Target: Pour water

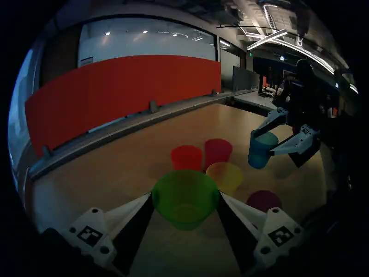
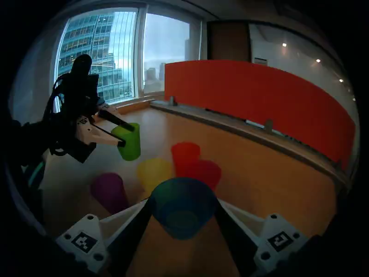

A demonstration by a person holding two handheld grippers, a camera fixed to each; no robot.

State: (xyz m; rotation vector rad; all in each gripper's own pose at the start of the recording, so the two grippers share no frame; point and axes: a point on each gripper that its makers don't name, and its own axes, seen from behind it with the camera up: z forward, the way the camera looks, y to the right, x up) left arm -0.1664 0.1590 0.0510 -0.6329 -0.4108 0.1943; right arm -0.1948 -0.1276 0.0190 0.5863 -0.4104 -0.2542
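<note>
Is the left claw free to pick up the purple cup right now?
Probably not: the left claw is shut on the green cup; the purple cup sits unobstructed nearby.

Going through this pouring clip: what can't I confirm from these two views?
- Water in the green cup: left gripper view, tinted wall and dim light hide any level.
- Water in the blue cup: right gripper view, its inside is too dark.
- Purple cup: left gripper view, lower edge behind a finger of the left gripper.
- Dark red cup: right gripper view, lower part behind the blue cup.
</note>
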